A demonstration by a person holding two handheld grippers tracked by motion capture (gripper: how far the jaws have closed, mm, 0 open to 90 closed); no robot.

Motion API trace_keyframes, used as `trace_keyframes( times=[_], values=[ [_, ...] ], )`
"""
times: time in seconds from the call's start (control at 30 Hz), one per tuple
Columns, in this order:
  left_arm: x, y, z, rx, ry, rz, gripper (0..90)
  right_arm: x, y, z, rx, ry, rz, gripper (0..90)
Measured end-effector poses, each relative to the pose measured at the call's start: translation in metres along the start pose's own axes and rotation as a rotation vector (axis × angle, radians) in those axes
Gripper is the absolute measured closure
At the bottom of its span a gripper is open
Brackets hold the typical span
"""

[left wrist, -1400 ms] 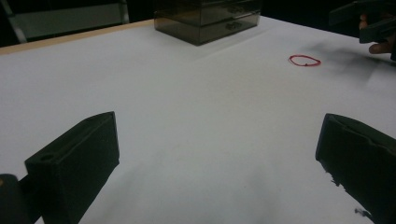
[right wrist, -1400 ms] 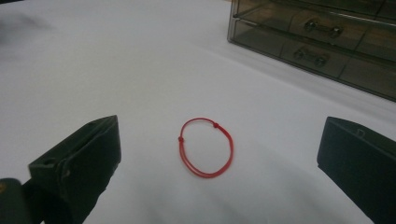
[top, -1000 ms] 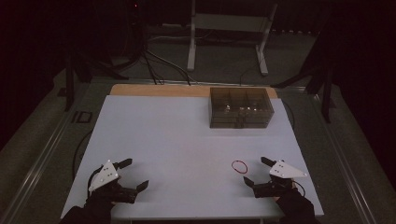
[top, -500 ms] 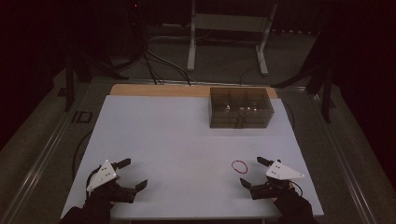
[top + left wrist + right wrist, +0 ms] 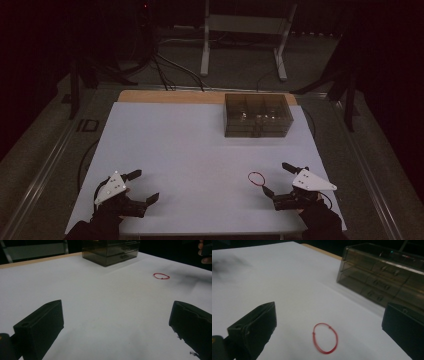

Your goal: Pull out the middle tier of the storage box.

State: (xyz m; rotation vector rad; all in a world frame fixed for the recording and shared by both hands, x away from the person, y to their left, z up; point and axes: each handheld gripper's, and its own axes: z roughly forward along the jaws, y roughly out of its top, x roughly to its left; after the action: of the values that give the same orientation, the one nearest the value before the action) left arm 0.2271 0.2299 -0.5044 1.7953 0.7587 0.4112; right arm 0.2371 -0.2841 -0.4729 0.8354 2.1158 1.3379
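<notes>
A thin red loop (image 5: 256, 178) (image 5: 325, 338) (image 5: 161, 276) lies flat on the white table top (image 5: 190, 150), near the front right. My right gripper (image 5: 278, 179) (image 5: 327, 322) is open just right of the loop, its jaws spread wide with the loop lying between them a little ahead. My left gripper (image 5: 143, 186) (image 5: 117, 322) is open at the front left, with bare table between its jaws. A smoky transparent drawer box (image 5: 257, 114) (image 5: 387, 277) (image 5: 110, 251) stands at the back right of the table, its small drawers closed.
A wooden strip (image 5: 170, 96) runs along the table's far edge. Behind it stand a metal stand (image 5: 242, 35) and cables (image 5: 160, 65) on the dark floor. The other hand's fingers (image 5: 205, 252) appear at the top right of the left gripper view.
Both grippers have drawn back slightly toward the front edge of the table. The right gripper has moved a little left, closer to the red loop. Loop and box have not moved.
</notes>
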Motion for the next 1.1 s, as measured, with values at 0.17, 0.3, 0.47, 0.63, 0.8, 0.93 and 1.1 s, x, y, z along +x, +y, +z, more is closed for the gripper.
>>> trace_keyframes(
  times=[0.17,0.3,0.47,0.63,0.8,0.93,1.1],
  values=[
    [-0.001,0.0,0.0,0.004,0.0,0.005,1.1,-0.005,0.005,-0.002,-0.013,-0.013,-0.01,0.0],
    [0.0,0.0,0.0,0.005,0.003,-0.005,1.1,-0.007,0.01,-0.002,-0.013,-0.027,-0.035,0.0],
    [-0.001,0.0,0.001,0.005,0.001,-0.006,1.1,-0.013,0.015,-0.002,-0.019,-0.047,-0.051,0.0],
    [-0.001,0.0,0.001,0.004,0.004,-0.01,1.1,-0.018,0.02,0.0,-0.017,-0.06,-0.069,0.0],
    [0.0,0.0,0.0,0.001,0.003,-0.007,1.1,-0.021,0.024,0.004,-0.007,-0.073,-0.097,0.0],
    [-0.001,0.0,0.0,0.001,0.006,-0.007,1.1,-0.023,0.029,0.006,-0.008,-0.074,-0.112,0.0],
    [-0.001,0.0,0.0,0.001,0.008,-0.01,1.1,-0.029,0.033,0.011,-0.001,-0.084,-0.12,0.0]
  ],
)
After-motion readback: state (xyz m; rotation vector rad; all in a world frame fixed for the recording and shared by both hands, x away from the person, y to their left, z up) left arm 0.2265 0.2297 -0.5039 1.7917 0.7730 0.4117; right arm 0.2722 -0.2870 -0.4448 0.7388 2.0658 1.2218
